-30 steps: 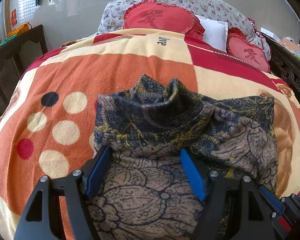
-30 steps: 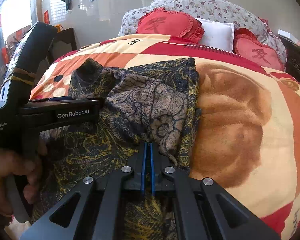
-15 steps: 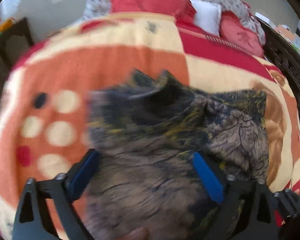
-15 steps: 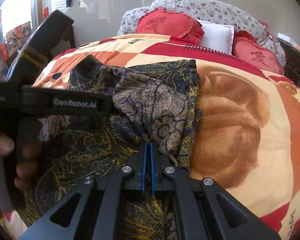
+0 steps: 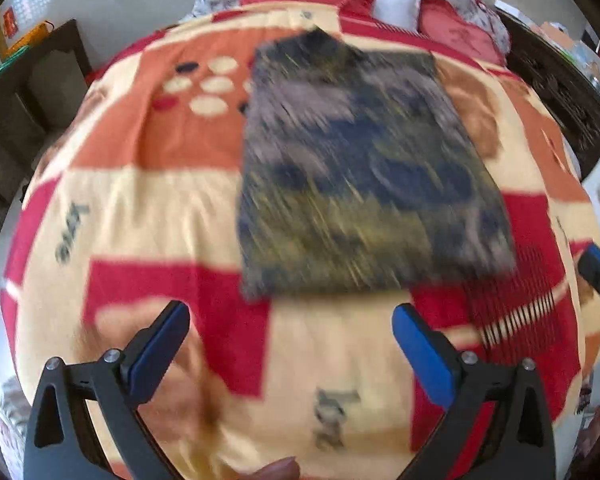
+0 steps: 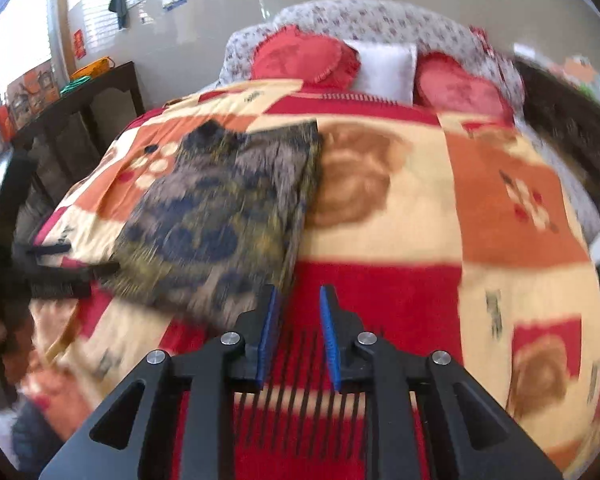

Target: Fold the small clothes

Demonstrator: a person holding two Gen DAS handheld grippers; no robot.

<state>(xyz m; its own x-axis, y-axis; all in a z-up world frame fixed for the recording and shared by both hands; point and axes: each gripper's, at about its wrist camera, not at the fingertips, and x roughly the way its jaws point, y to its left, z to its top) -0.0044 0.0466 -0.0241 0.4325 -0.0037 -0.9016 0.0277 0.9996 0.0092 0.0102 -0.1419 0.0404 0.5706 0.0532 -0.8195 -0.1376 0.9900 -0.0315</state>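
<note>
Both grippers [image 5: 290,336] [image 6: 298,332] gape; garment [image 5: 360,176] apparently folded.

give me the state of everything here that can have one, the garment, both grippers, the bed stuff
patterned garment: folded into a flat rectangle, lying on the blanket, held by neither gripper
left gripper: open wide, jaws just opening, nothing between them
right gripper: open partway, jaws just opening, nothing between them
blanket: spread over the bed
red cushions: propped at the bed's head
white pillow: between the red cushions
</note>
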